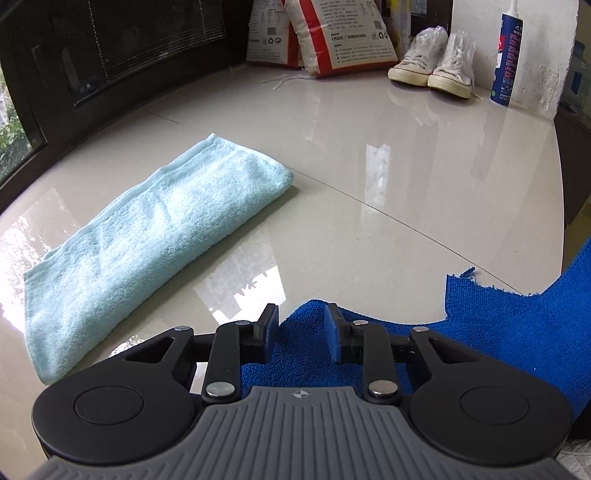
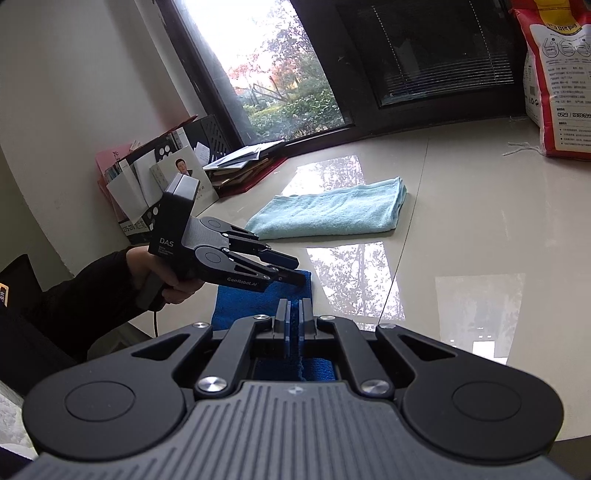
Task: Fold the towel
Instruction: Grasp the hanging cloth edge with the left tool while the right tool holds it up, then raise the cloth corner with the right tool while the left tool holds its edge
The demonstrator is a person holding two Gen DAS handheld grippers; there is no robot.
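Note:
A dark blue towel (image 1: 509, 325) lies at the near edge of the glossy table, under both grippers; it also shows in the right wrist view (image 2: 258, 299). My left gripper (image 1: 301, 325) is open, its fingers straddling a raised fold of the blue towel; the right wrist view shows it (image 2: 295, 271) at the towel's far corner. My right gripper (image 2: 294, 319) is shut on an edge of the blue towel, which hangs between its pads. A light blue towel (image 1: 147, 236), folded, lies further out on the table (image 2: 332, 210).
White sneakers (image 1: 432, 70) in plastic, rice bags (image 1: 332, 33) and a blue tube (image 1: 506, 55) stand at the table's far side. Books and a file rack (image 2: 177, 173) sit by the window. The table edge (image 1: 561, 206) runs on the right.

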